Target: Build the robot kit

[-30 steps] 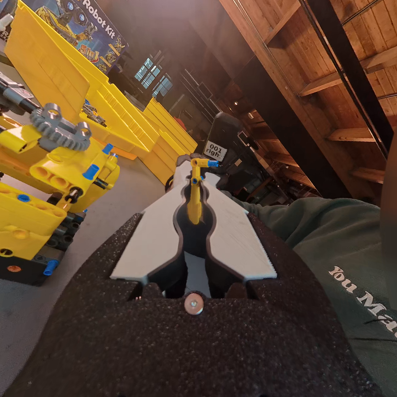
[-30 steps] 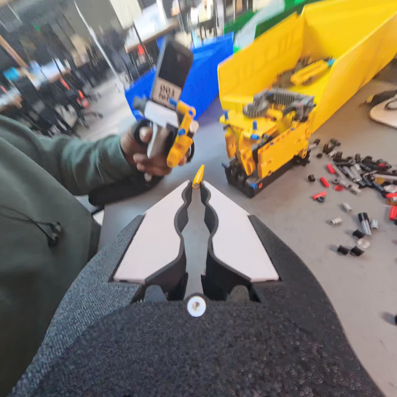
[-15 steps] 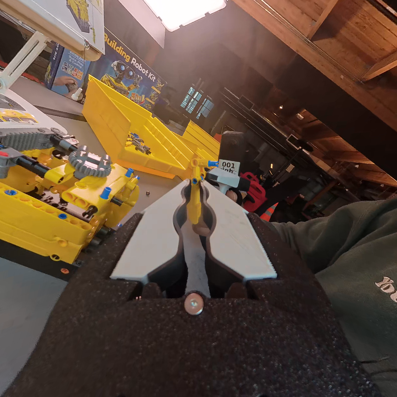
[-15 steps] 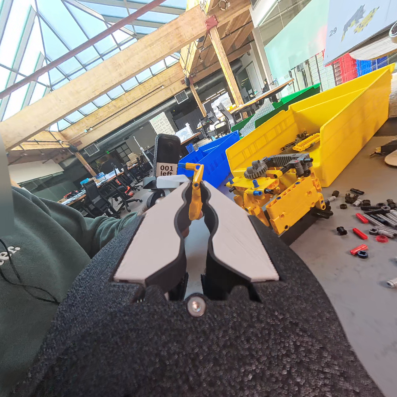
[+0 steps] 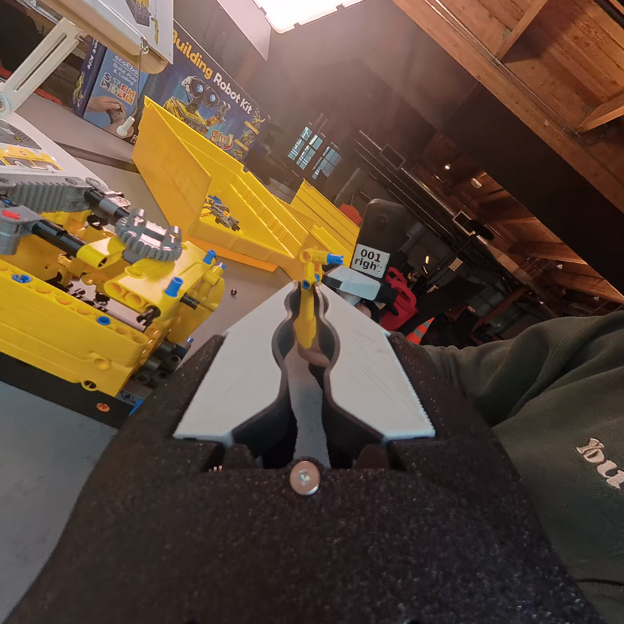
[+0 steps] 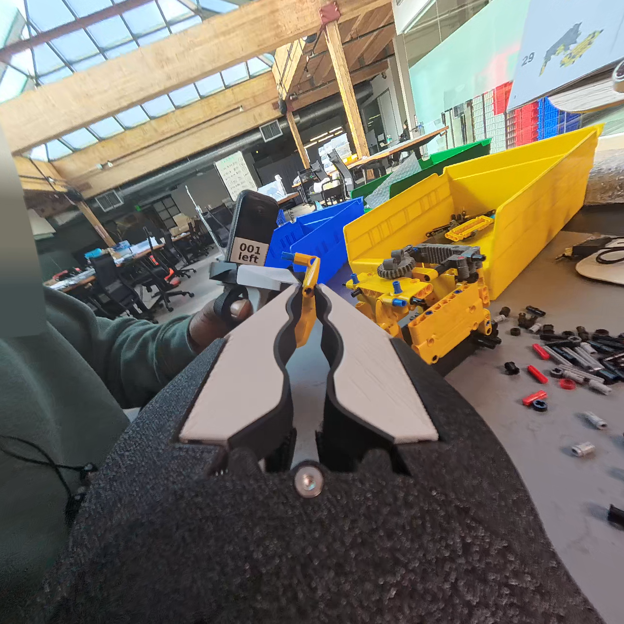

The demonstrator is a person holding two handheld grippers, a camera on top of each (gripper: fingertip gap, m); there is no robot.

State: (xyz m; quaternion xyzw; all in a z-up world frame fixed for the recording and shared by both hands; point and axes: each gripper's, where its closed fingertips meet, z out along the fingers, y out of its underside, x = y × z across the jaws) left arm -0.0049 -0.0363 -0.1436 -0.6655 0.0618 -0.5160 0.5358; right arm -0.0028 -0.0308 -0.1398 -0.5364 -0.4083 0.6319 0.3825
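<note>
A yellow angled building-toy piece with blue pins [image 5: 305, 324] stands between the fingers of my left gripper [image 5: 307, 287], which is shut on it. My right gripper [image 6: 308, 287] meets it tip to tip and is shut on the same yellow piece [image 6: 305, 320]. The right gripper also shows in the left wrist view [image 5: 354, 285], just behind the piece. The left gripper shows in the right wrist view [image 6: 266, 280], held by a hand. A half-built yellow model with grey gears [image 5: 101, 304] sits on the grey table [image 6: 540, 456], left of the left gripper and right of the right gripper [image 6: 439, 304].
A yellow parts bin [image 6: 506, 209] stands behind the model, with a blue bin [image 6: 314, 233] beside it. Several loose black, red and grey pins [image 6: 574, 354] lie on the table at the right. A toy kit box [image 5: 209, 101] stands at the back. A green sleeve [image 5: 540, 388] is close by. My two grippers' fingertips are within a few centimetres of each other.
One second ago the grippers were apart, with only a small yellow tip at the right jaws. They have come together and the yellow piece now sits in both jaws. Both views have tilted upward.
</note>
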